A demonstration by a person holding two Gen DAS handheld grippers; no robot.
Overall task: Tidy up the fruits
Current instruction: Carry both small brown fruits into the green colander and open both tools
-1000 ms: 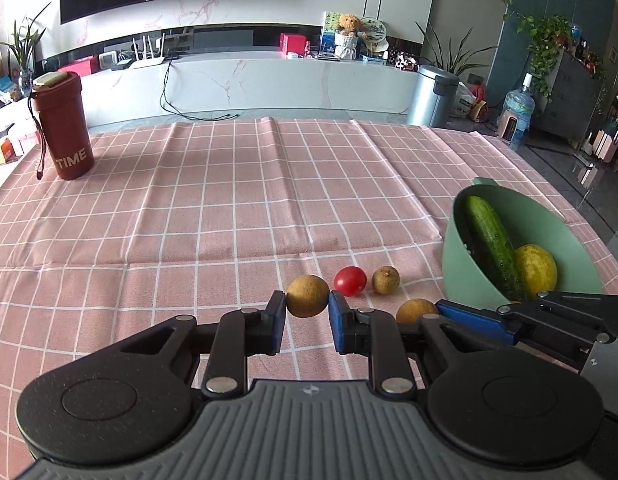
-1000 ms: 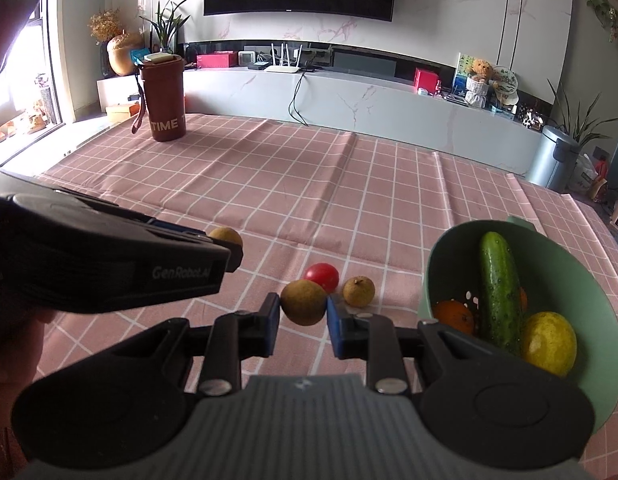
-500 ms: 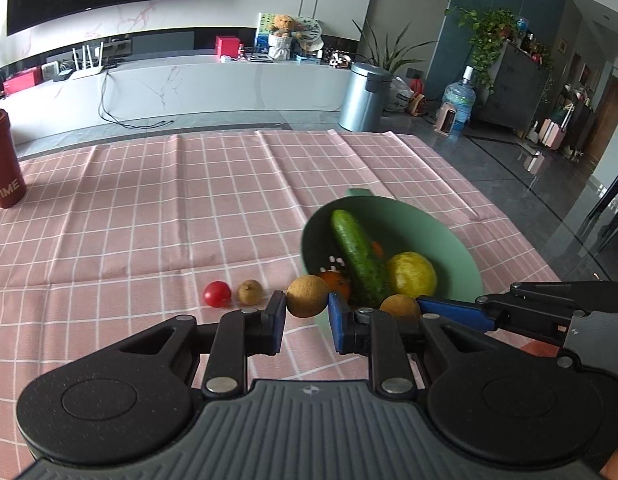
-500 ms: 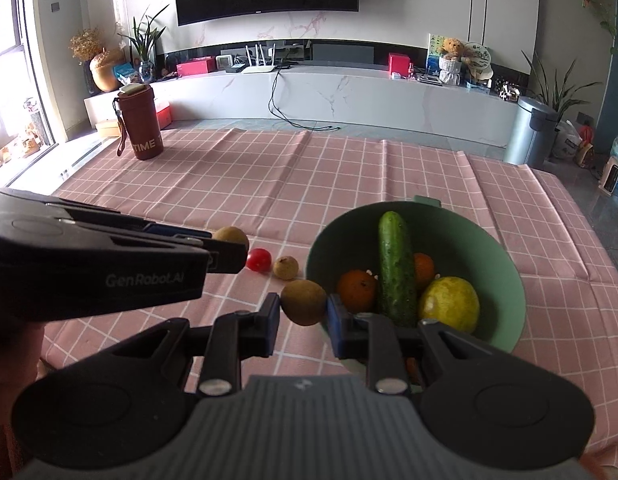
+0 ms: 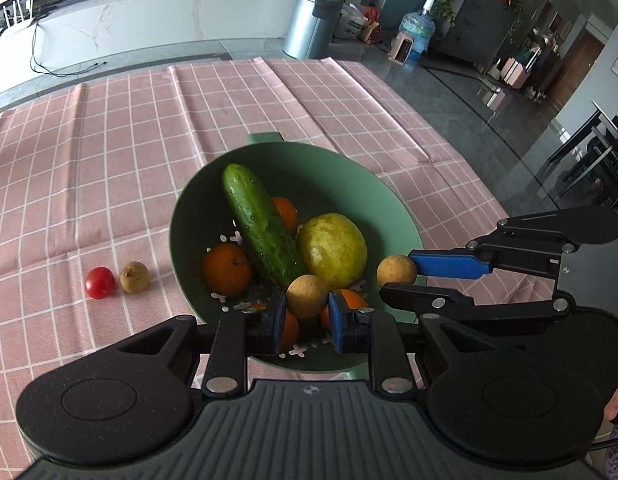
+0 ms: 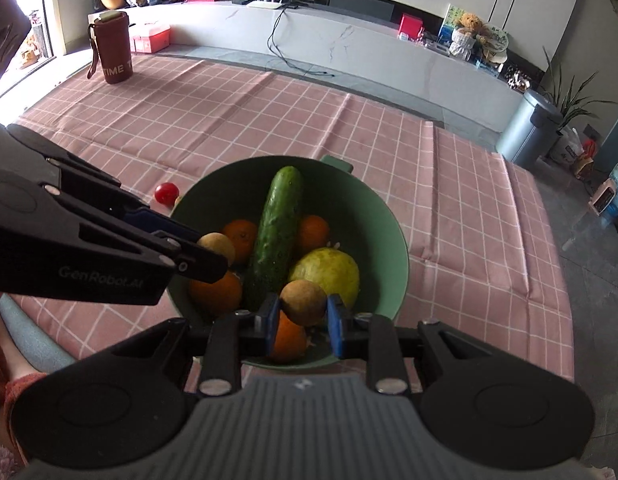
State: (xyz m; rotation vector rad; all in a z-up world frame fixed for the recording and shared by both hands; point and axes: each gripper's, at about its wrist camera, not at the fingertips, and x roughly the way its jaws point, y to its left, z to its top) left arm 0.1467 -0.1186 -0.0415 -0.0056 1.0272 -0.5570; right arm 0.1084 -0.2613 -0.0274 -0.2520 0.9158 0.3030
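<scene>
The left tool (image 5: 307, 314) holds a small brown fruit (image 5: 307, 295) tight over the green bowl (image 5: 393, 208), the right tool (image 6: 303, 320) holds another brown fruit (image 6: 303, 302) there too, and a red tomato (image 5: 99, 282) sits on the desk (image 5: 109, 140) beside the bowl.

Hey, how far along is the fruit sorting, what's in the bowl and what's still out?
Done: the green bowl already holds a cucumber, oranges and a yellow-green fruit. In hand: each hand-held gripper, left and right, grips a longan above the bowl. Left: a cherry tomato and another longan on the tablecloth.
</scene>
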